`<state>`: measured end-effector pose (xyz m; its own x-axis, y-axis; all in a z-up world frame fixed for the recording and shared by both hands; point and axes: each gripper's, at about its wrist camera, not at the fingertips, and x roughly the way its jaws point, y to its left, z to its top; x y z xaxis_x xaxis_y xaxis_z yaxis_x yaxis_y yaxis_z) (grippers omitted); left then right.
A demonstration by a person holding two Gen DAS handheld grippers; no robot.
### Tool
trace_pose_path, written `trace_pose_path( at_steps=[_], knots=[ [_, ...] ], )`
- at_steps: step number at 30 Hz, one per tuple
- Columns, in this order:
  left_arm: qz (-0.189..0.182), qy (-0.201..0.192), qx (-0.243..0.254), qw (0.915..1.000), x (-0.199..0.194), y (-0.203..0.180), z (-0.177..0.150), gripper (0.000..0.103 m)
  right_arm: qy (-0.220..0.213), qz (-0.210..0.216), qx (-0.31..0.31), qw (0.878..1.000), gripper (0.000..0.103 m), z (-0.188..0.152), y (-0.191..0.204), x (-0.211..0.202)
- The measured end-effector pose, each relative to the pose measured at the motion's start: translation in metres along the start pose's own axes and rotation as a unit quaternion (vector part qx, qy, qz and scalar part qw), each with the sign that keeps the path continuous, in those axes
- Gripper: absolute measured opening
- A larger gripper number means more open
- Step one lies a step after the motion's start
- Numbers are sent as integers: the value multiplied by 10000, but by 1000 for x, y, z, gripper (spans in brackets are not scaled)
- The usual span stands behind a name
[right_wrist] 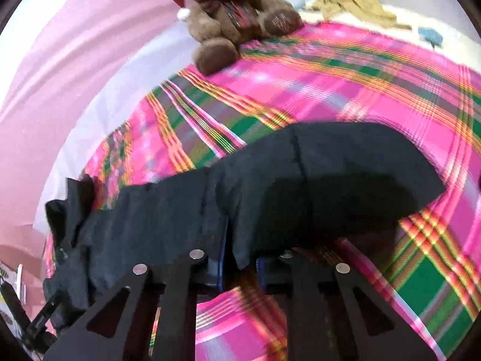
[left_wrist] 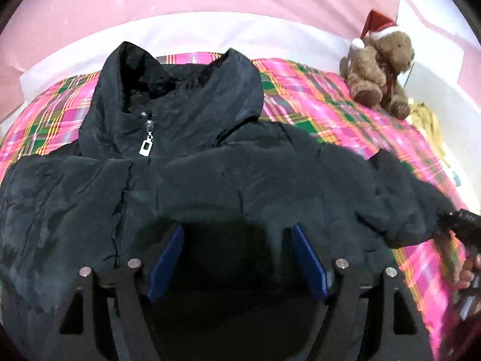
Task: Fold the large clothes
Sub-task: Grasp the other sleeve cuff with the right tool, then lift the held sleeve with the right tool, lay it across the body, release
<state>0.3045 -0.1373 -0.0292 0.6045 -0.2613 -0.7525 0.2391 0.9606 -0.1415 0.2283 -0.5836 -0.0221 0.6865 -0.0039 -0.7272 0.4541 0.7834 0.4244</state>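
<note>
A large black puffer jacket (left_wrist: pixel 186 180) lies front up on a pink plaid bedspread (left_wrist: pixel 315 102), its hood at the far side and its silver zipper pull (left_wrist: pixel 146 147) below the collar. My left gripper (left_wrist: pixel 237 234) is open with blue pads, hovering over the jacket's chest. The jacket's sleeve (right_wrist: pixel 315 180) stretches to the right. My right gripper (right_wrist: pixel 240 263) is shut on the sleeve's edge and holds it above the bedspread (right_wrist: pixel 300 90). The right gripper also shows at the right edge of the left wrist view (left_wrist: pixel 463 225).
A brown teddy bear (left_wrist: pixel 381 69) in a red Santa hat sits at the far right of the bed; it also shows in the right wrist view (right_wrist: pixel 231 15). A tan cloth (right_wrist: pixel 351 3) lies beyond it. A pink curtain (left_wrist: pixel 150 0) hangs behind the bed.
</note>
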Motion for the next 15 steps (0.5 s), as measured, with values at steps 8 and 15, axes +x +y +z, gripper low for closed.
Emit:
trace_pose_path(
  at_steps=[8,15],
  knots=[
    [96,-241,184,9995,-57,1,-4,75,-622,514,-653,9946,13,17,79,-83],
    [155,-471,61,9988,-101,24,-12,75,-699,1052,-1472,9810,12,7,176,-116]
  ],
)
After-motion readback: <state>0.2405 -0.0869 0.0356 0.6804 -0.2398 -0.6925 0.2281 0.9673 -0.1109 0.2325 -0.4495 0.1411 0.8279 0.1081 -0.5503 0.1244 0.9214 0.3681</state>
